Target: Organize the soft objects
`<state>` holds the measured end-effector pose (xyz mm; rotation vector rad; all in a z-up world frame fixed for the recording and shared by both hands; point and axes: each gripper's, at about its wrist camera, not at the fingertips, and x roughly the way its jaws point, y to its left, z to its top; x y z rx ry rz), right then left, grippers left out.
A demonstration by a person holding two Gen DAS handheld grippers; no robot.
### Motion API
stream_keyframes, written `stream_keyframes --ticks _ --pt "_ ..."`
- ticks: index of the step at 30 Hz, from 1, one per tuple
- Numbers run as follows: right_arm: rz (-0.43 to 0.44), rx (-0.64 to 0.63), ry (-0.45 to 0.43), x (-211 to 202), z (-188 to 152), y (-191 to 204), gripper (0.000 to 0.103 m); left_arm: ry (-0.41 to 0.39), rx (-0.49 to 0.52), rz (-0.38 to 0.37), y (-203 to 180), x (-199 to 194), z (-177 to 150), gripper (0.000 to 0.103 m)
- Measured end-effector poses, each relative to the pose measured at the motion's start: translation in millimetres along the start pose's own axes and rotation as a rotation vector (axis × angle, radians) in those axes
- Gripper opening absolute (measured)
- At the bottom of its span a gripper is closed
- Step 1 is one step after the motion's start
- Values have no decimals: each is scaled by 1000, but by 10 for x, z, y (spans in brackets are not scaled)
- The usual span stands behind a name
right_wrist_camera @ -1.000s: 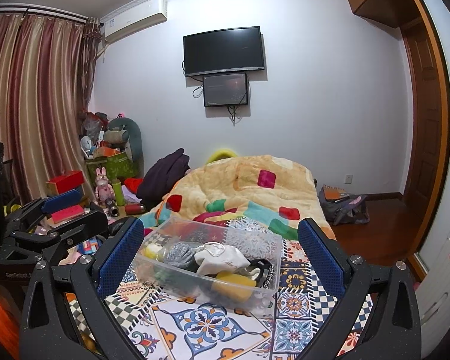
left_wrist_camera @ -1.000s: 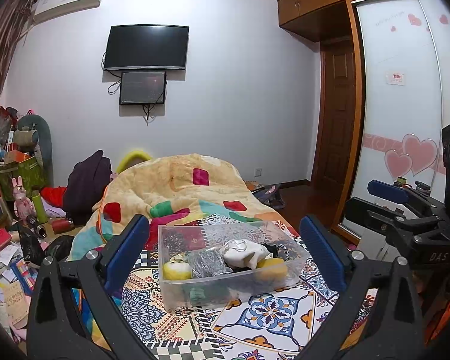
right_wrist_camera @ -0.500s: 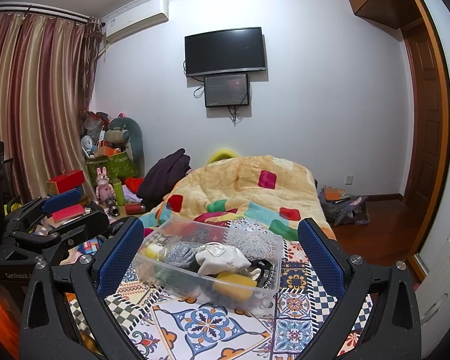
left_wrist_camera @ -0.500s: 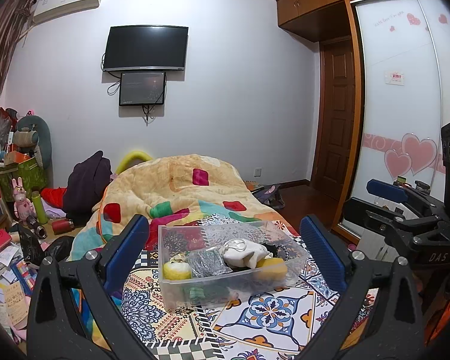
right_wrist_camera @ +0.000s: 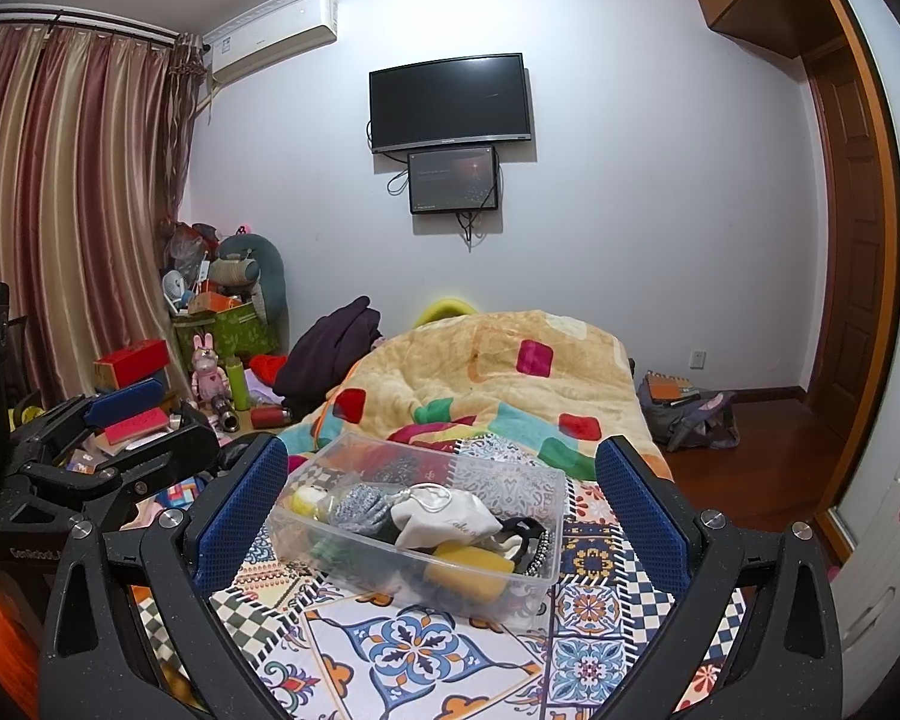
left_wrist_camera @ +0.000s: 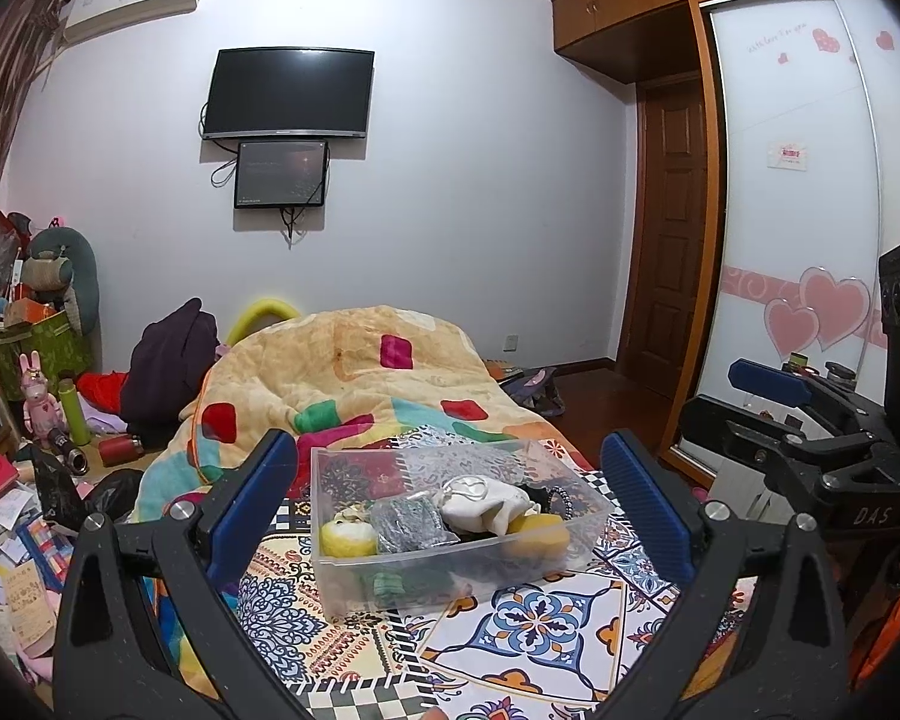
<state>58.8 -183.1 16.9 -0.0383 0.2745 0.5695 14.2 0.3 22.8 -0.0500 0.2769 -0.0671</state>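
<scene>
A clear plastic bin sits on the patterned bed cover. It holds soft things: a white cloth pouch, a grey knitted piece, a yellow ball, a yellow sponge and dark bands. My left gripper is open and empty, held back from the bin. My right gripper is open and empty, likewise short of the bin. Each gripper shows in the other's view, the right one and the left one.
A rumpled orange quilt lies on the bed behind the bin. Clutter, boxes and a pink rabbit toy fill the floor at left. A wardrobe and a door stand at right.
</scene>
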Motion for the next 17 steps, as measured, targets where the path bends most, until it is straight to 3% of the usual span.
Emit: stream_keyframes --ticks 17 --pt "6 0 20 63 -60 -14 102 20 -12 -18 5 12 -22 103"
